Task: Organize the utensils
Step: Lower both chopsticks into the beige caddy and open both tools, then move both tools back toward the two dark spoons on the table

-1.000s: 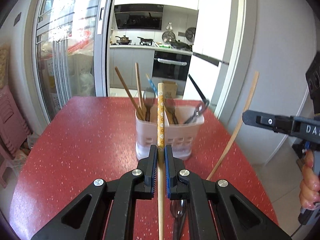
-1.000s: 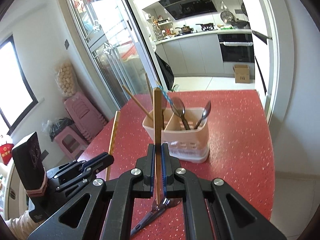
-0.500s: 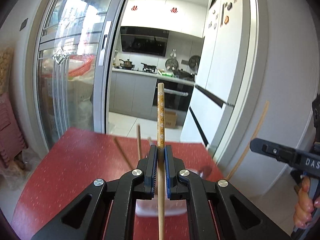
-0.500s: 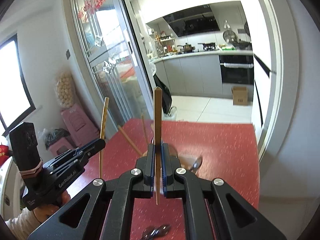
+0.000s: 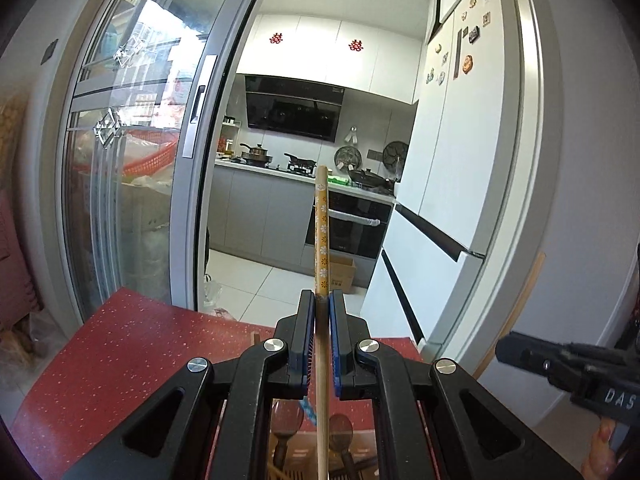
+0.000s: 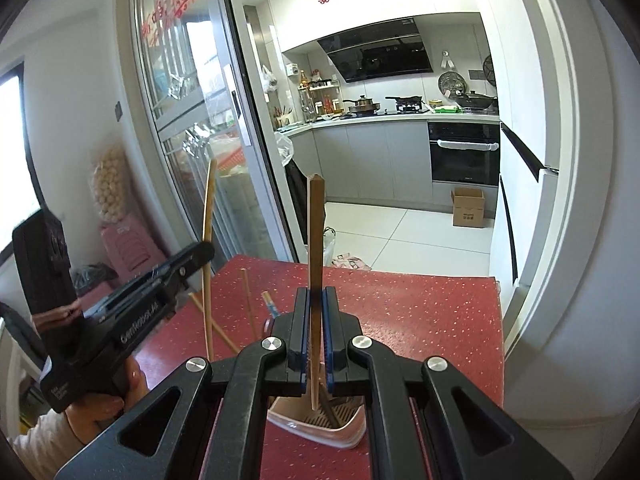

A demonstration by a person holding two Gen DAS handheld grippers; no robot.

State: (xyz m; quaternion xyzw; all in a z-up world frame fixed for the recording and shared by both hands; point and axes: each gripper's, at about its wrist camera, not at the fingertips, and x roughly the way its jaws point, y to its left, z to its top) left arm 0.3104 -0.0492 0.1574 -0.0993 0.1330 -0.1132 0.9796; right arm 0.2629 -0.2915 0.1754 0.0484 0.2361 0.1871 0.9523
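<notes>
- Chopsticks are held one per gripper, both upright above the utensil holder [image 6: 320,420].
- Left gripper [image 5: 321,308]: its jaws are pressed together on a flower-patterned chopstick [image 5: 321,236], whose decorated top rises above the jaws while the plain wooden shaft runs down between the arms toward the holder below.
- Seen from the left wrist, two spoon bowls [image 5: 340,434] and a blue-patterned stick show beneath the gripper, inside the holder; its dividers are partly hidden.
- Right gripper [image 6: 315,320]: its jaws are clamped on a plain brown chopstick [image 6: 314,240], nearly vertical, with the lower tip hanging just over the slotted floor of the pale holder.
- Holder stands on the red speckled worktop [image 6: 420,312], directly under both grippers.
- Other chopsticks [image 6: 248,304] already lean out of the holder's left side in the right wrist view.
- Right wrist view also shows the left gripper from the side, with its chopstick standing tall and a hand [image 6: 100,396] around the handle.
- Beyond the worktop lies a kitchen with an oven [image 6: 464,152].
</notes>
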